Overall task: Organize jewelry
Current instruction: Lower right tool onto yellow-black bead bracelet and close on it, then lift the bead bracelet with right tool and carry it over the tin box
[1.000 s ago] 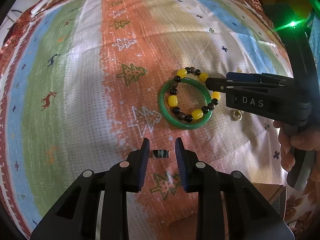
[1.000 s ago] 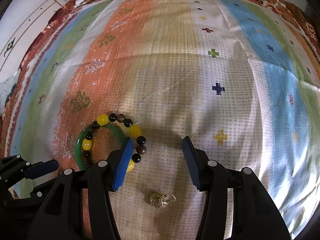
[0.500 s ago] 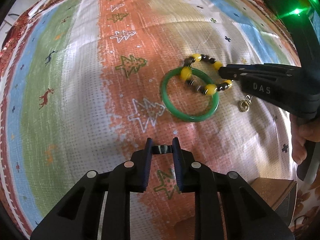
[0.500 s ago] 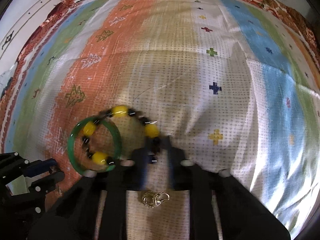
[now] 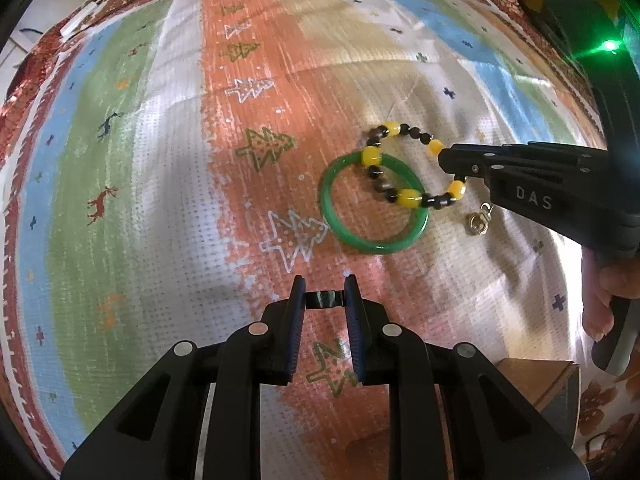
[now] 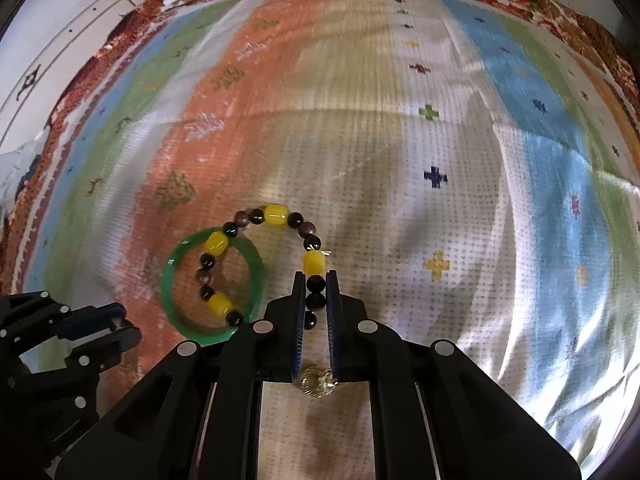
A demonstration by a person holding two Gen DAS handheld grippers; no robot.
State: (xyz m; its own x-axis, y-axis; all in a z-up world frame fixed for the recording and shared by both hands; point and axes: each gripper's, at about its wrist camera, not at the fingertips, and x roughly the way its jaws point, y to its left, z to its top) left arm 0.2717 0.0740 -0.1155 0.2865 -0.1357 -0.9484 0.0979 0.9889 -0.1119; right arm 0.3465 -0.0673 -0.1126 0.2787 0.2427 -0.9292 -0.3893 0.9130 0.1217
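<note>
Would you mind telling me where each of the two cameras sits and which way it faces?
Left wrist: on the left gripper, facing forward over the patterned cloth; its fingers pinch a small ring, right gripper and hand at right.
Right wrist: on the right gripper, clamping the beaded bracelet; left gripper at lower left.
Shared: bracelet, green bangle, gold clasp.

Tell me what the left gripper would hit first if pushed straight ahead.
Probably the green jade-like bangle: it lies straight ahead of the left gripper, which is clamped on a small dark ring. Only patterned cloth lies between; depth is unclear.
</note>
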